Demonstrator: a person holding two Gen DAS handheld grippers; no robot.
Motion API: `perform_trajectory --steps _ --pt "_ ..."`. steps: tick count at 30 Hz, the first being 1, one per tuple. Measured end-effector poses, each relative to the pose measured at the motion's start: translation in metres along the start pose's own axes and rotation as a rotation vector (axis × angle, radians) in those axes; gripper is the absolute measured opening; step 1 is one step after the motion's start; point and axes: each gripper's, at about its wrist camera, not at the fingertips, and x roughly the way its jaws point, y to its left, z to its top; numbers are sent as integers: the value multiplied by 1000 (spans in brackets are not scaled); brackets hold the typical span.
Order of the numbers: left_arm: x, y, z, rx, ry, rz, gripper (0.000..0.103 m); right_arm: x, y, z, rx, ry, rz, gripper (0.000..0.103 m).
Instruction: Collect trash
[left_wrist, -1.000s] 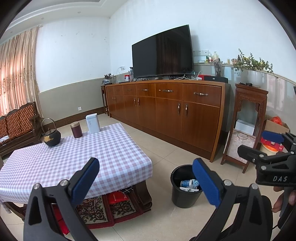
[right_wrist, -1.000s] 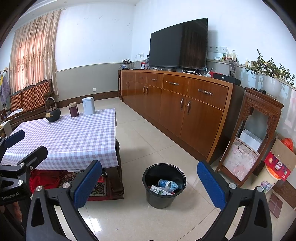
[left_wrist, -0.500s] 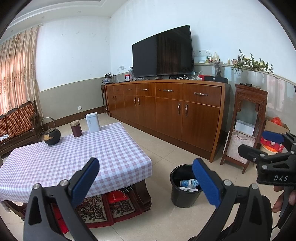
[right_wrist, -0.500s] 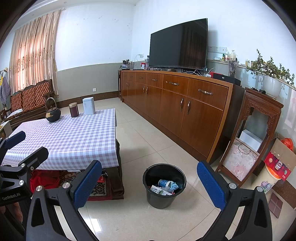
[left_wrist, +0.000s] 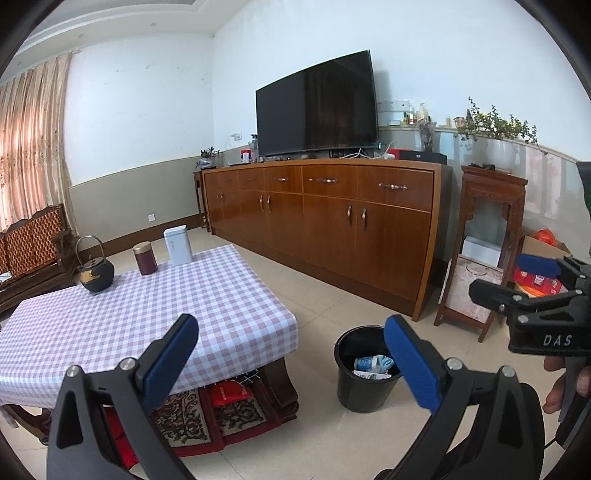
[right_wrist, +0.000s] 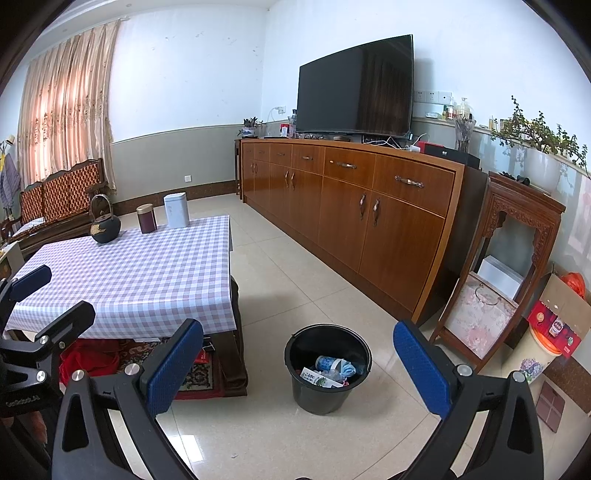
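Trash (right_wrist: 327, 371) is lying in a heap at the bottom of the black bucket (right_wrist: 295, 354), which is standing on the tiled floor (right_wrist: 295, 266) just off the bench's near right corner, between the bench (right_wrist: 140, 273) and the long wooden sideboard (right_wrist: 351, 206). Bench top is carrying only a white tin (right_wrist: 176, 210), a dark kettle (right_wrist: 105, 223) and a brown canister (right_wrist: 146, 219) along its far edge; no loose trash showing on the cloth, so task looks close to done, my read. Bucket is sitting ahead and below both tongs, slightly right of centre for the left, near dead centre for the right; right looks nearer. Carton in the heap is lying flat, long axis roughly left to right in the right wrist view. Left tongs (left_wrist: 291, 360) are gaping wide, holding nothing, touching nothing. Right tongs (right_wrist: 299, 365) are also gaping wide and empty, framing the bucket.
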Motion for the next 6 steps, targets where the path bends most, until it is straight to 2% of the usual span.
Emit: perform_trajectory --steps 6 --pt "0 -1 2 9 -9 -17 101 1 -1 0 2 0 0 103"
